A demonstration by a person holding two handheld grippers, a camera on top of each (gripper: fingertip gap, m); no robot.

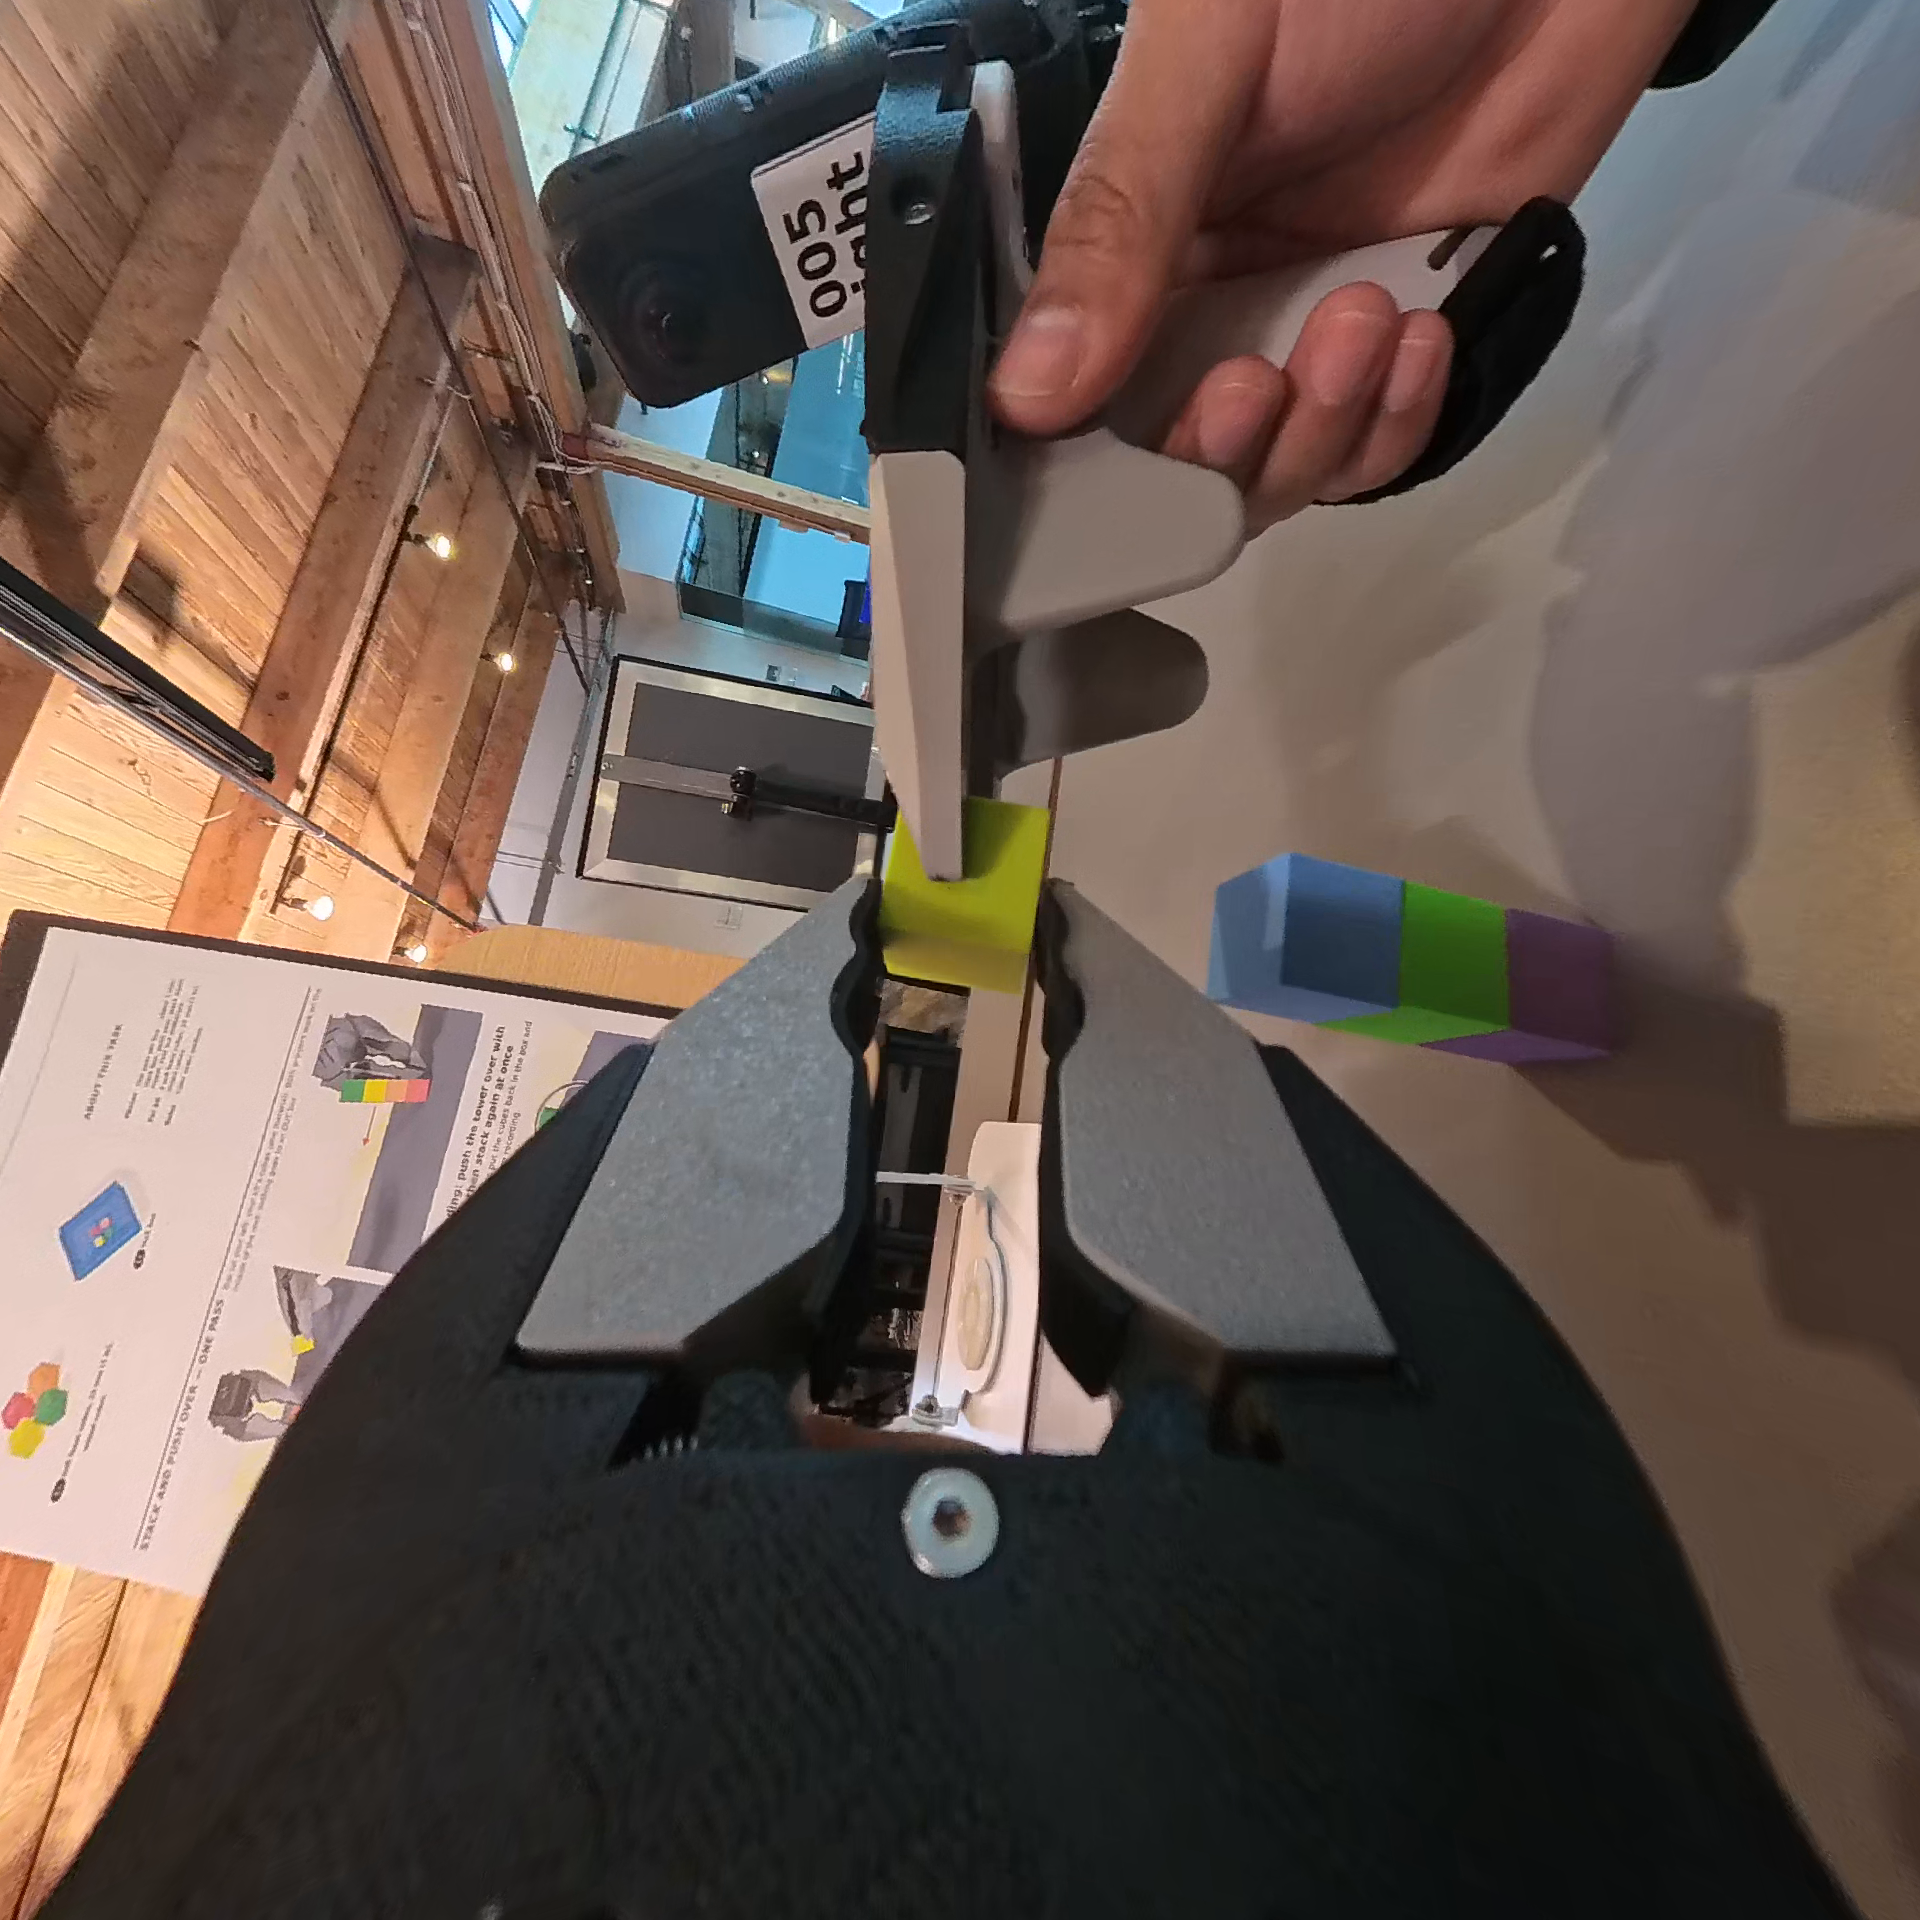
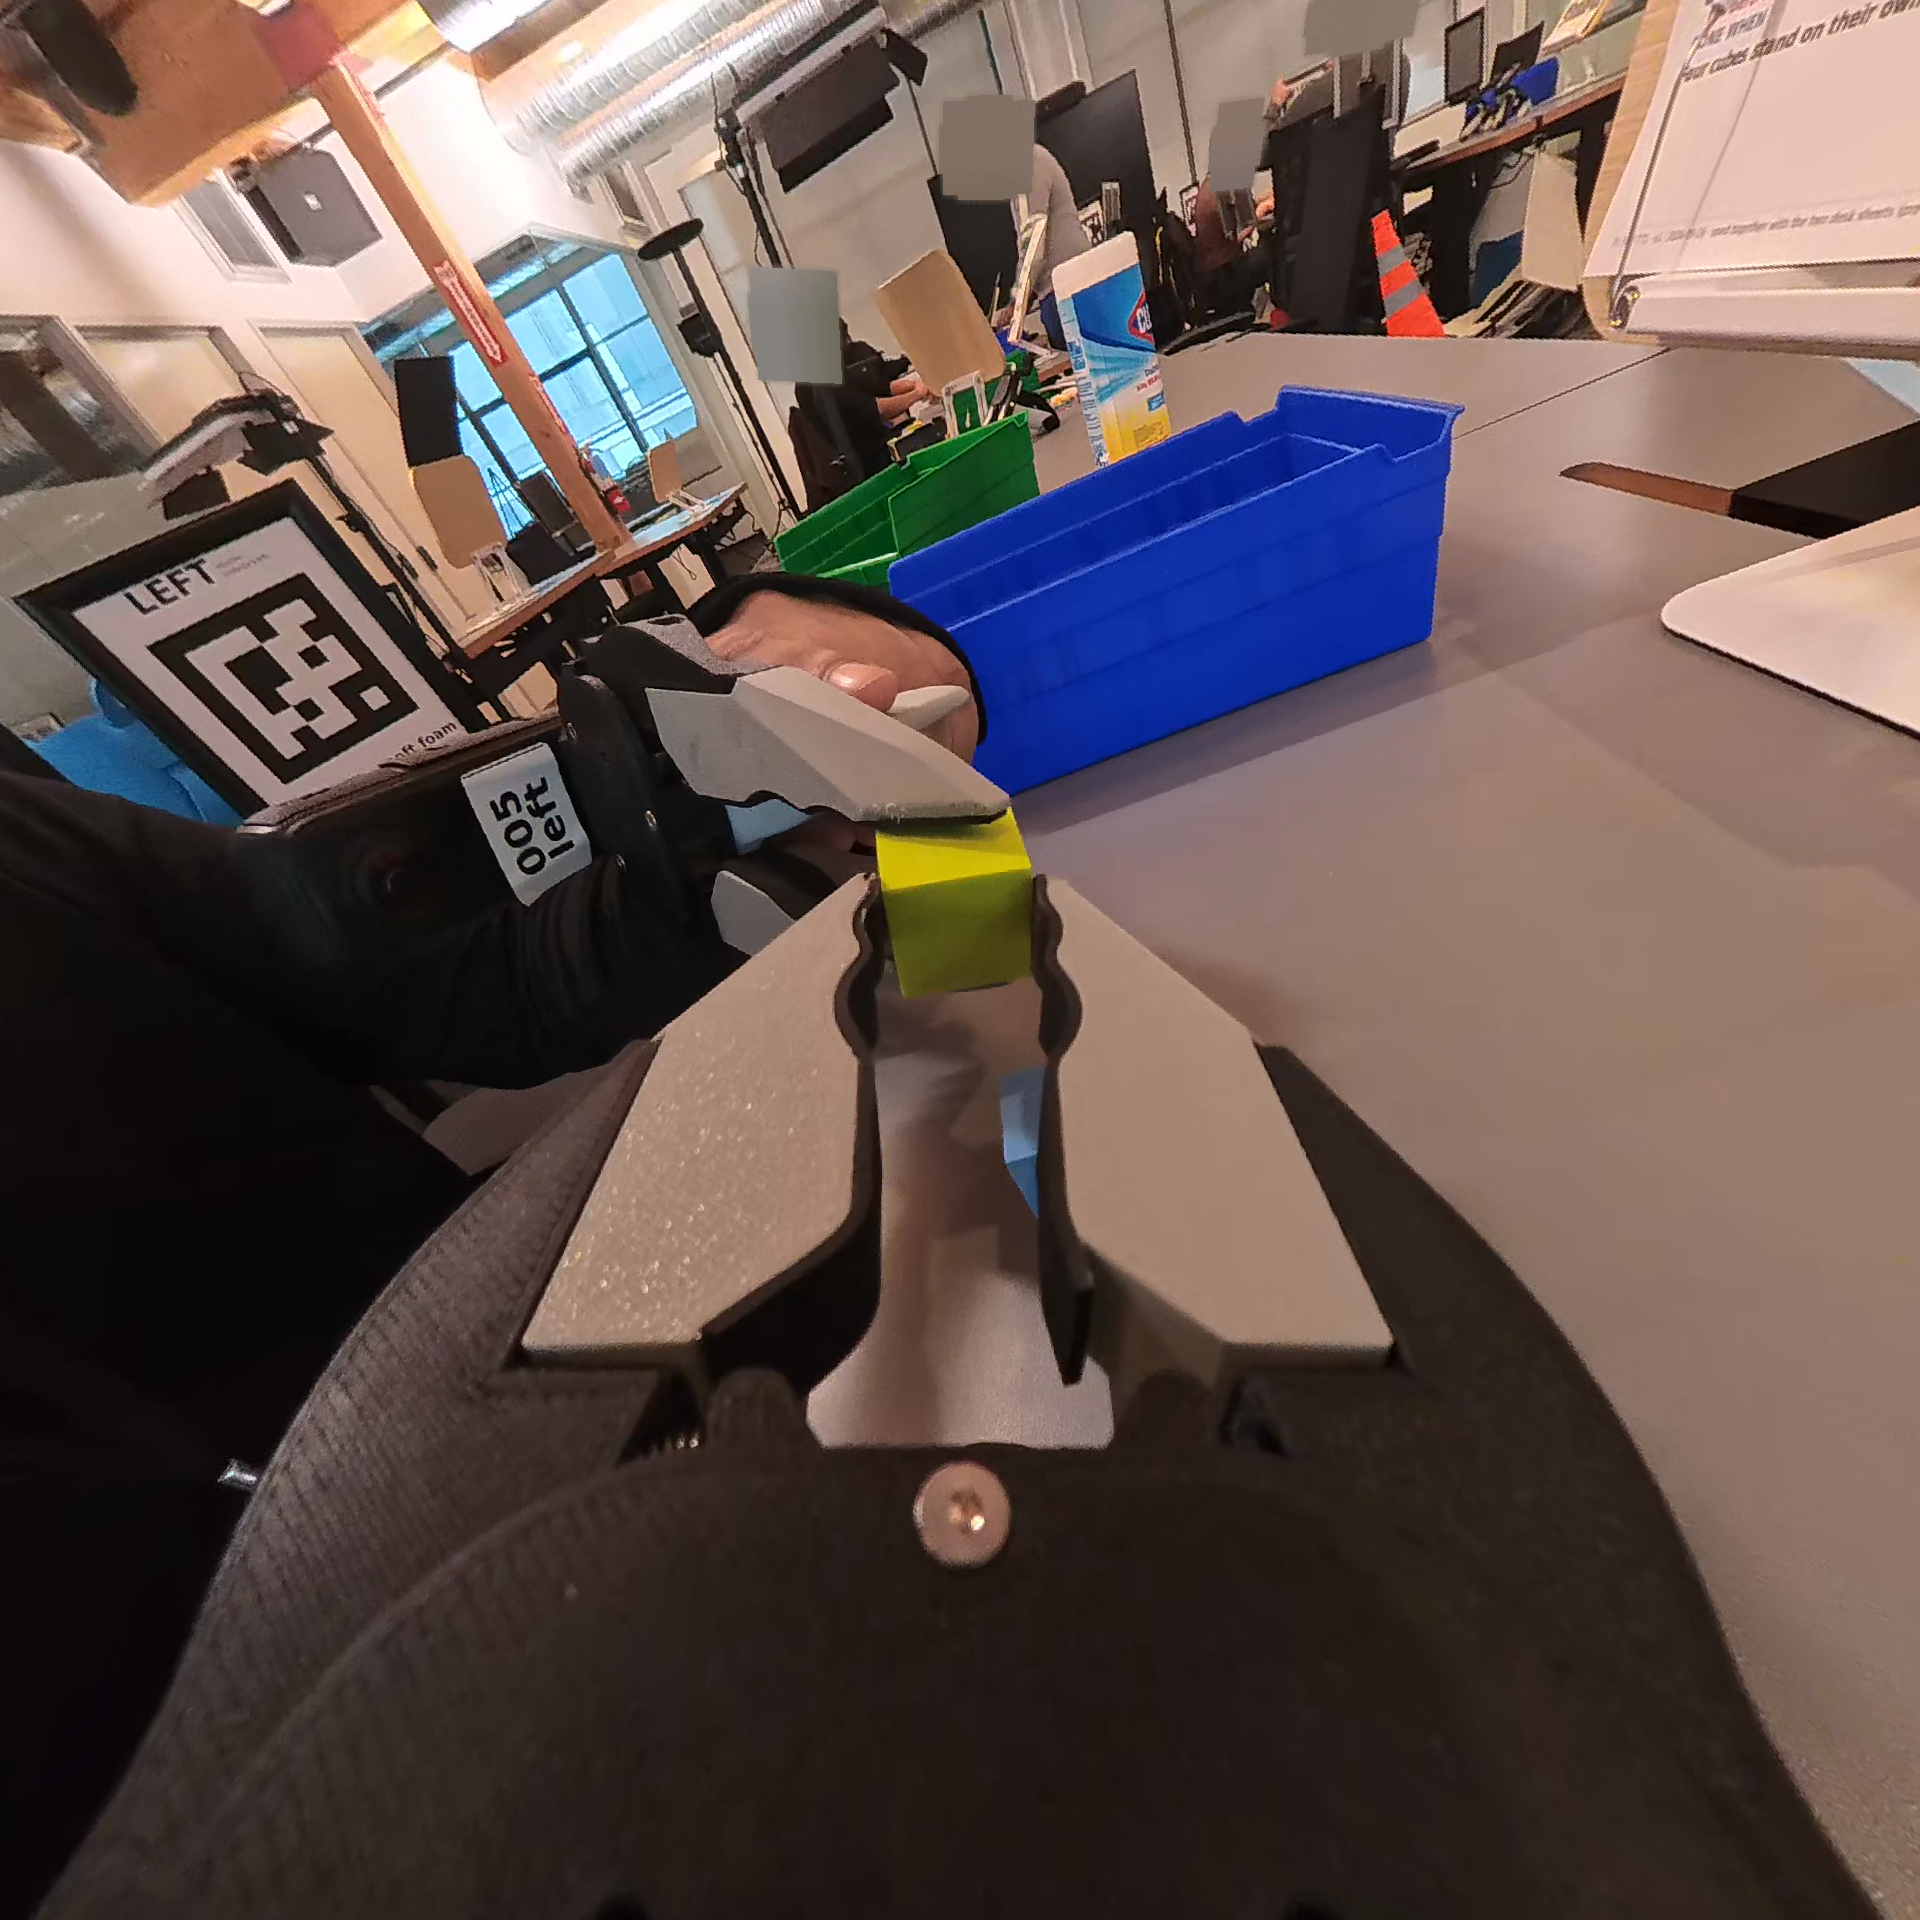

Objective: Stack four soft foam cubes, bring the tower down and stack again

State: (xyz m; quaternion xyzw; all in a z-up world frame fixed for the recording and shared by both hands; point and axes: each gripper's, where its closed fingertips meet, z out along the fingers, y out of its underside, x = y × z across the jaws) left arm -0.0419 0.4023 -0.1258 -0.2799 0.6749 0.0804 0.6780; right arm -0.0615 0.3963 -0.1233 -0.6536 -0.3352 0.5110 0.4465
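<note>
Yellow-green foam fills the gap between both sets of fingertips: one yellow-green cube point(image 1: 961, 925) is gripped at once by the two tools. The left hand-held gripper point(image 1: 954, 930) is closed to the cube's width, its dark pads pressing on two opposite faces. The right hand-held gripper point(image 2: 956, 925) is closed to the same narrow gap and pinches the same yellow-green cube point(image 2: 958, 914) across its other pair of faces. In the left wrist view the right tool's pale grey fingers point(image 1: 920, 665) reach onto the cube from the far side, with a bare hand point(image 1: 1278, 249) wrapped round its handle. In the right wrist view one grey finger point(image 2: 831, 753) of the left tool lies along the cube's top, coming in from the left, with a hand point(image 2: 831, 649) behind it. The cube is held clear above the grey tabletop point(image 2: 1455, 935).

Just right of the held cube in the left wrist view stands a three-cube stack on the tabletop point(image 1: 1351, 727): purple cube point(image 1: 1558, 982) at the bottom, green cube point(image 1: 1452, 961) on it, blue cube point(image 1: 1304, 935) on top, faces touching. In the right wrist view only a sliver of the blue cube point(image 2: 1023, 1132) shows between the fingers.

Farther off on the tabletop sits a blue plastic bin point(image 2: 1195, 582), with a green bin point(image 2: 914, 499) to its left and a wipes canister point(image 2: 1112, 353) behind. A printed instruction sheet point(image 1: 208, 1195) stands at the left in the left wrist view.
</note>
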